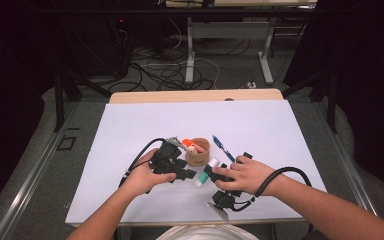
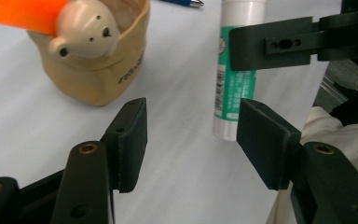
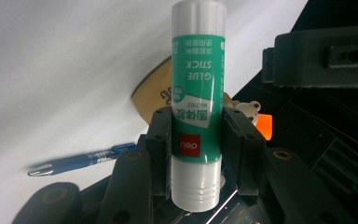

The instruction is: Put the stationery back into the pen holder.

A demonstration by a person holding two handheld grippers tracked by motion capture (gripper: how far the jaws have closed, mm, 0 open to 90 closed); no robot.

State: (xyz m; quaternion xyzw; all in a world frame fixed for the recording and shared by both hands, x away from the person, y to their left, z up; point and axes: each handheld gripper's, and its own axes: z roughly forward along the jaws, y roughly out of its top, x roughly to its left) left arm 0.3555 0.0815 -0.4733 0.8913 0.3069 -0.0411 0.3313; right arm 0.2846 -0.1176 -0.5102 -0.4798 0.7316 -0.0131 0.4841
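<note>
In the right gripper view, the right gripper (image 3: 196, 140) pinches a white glue stick with a green label (image 3: 198, 93), its two black pads pressed against the tube's sides near the lower middle of the frame. The tube rises from there to the top centre. To the lower left of it a blue pen with a silver tip (image 3: 81, 161) lies on the white table sheet (image 3: 51, 70), and behind the tube, right of centre, shows part of a tan fabric pouch (image 3: 151, 93).

In the left gripper view, the left gripper (image 2: 191, 130) has its jaws spread with nothing between them, only the bare sheet. The glue stick (image 2: 235, 88) stands just beyond its right-hand pad, at the upper right of centre, crossed by one black pad of the other gripper. At the upper left sits the pouch (image 2: 102, 74), holding a small cream bear figure (image 2: 86, 32) and an orange object (image 2: 23, 14).

In the high view, both hands meet at the lower centre: the left gripper (image 1: 172, 162) beside the pouch (image 1: 197, 152), the glue stick (image 1: 206, 172) between the hands, the right gripper (image 1: 222, 172) just right of it, and the pen (image 1: 223, 148) farther up.
</note>
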